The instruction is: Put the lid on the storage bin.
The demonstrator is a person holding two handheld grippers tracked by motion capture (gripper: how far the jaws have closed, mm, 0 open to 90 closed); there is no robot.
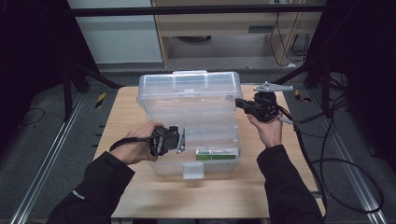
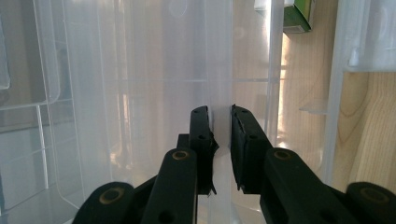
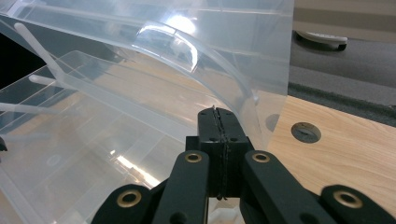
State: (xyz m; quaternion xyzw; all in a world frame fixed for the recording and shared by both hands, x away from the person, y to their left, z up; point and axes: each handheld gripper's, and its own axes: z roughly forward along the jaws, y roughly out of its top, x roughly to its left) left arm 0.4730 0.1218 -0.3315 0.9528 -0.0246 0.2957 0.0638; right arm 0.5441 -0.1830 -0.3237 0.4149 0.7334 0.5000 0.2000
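My left fingers (image 2: 219, 140) clamp the clear box (image 1: 189, 121) wall at centre frame; my right fingers (image 3: 218, 135) pinch its lid (image 3: 187, 51). The lid stands open; emptying the green packet (image 1: 217, 153) remains, I judge.

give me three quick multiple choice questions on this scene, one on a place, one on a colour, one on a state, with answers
1. Where is the green carton?
A on the floor
B inside the clear box, near right corner
C on the lid

2. What colour is the table?
A white
B black
C light wood

3. How do the right hand-held gripper's jaws stand?
A shut together
B wide open
C clamped on the carton

Answers: B, the carton lies behind the box's front wall; C, wood grain shows around the box; A, no gap shows between the jaws.
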